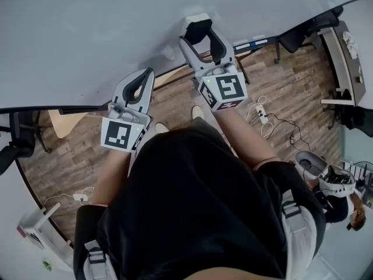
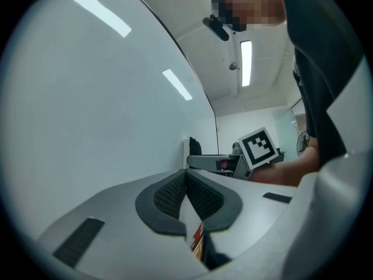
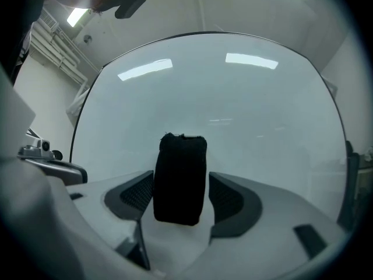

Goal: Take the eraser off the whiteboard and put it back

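While right gripper straddles it, eraser touches whiteboard

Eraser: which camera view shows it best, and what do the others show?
The right gripper view: the black eraser sits large at centre, against the whiteboard, between the right gripper's jaws. The head view shows it small, partly hidden by those jaws; the left gripper view, only a tiny dark shape.

Brown wood planks cover the floor, where a white power strip and loose cables lie. A black chair stands near a desk at the right, and another black chair at the left. A long ceiling light glows overhead.
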Motion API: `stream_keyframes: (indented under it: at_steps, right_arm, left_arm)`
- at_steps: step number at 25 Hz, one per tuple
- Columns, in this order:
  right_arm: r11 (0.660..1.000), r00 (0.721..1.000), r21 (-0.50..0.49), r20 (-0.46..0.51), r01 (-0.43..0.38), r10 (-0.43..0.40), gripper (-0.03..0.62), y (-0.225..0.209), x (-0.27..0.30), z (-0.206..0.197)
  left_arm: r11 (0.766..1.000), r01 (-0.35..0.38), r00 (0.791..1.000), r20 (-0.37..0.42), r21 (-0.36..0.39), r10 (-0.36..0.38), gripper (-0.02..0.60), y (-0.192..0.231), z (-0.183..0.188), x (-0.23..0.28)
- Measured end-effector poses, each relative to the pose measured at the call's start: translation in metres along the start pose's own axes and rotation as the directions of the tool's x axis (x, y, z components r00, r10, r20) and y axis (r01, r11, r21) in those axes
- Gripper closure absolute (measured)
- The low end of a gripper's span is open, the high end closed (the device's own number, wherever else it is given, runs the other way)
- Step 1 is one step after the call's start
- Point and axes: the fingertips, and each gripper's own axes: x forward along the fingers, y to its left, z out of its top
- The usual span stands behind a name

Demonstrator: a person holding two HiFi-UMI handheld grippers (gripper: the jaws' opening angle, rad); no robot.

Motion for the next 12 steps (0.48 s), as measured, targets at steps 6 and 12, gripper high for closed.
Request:
stream_keyframes:
  at_steps: [6,12]
  right_arm:
    - [1.0,1.0,0.001,-0.001,0.029,-0.029,0.333,-0.0038,-0.0027,0.0009]
    - [0.999,0.999,0.009,-0.001,0.05,-0.05,0.356,-0.0014,-0.0019,0.002]
  left_arm:
    - [1.0,0.026,1.0,0.005,0.003,-0.026,0.586,-0.001,0.0016,0.001]
    - [0.999,0.035,0.999,0.009,0.001,-0.035,0.586,0.0038,0.0031,-0.0049]
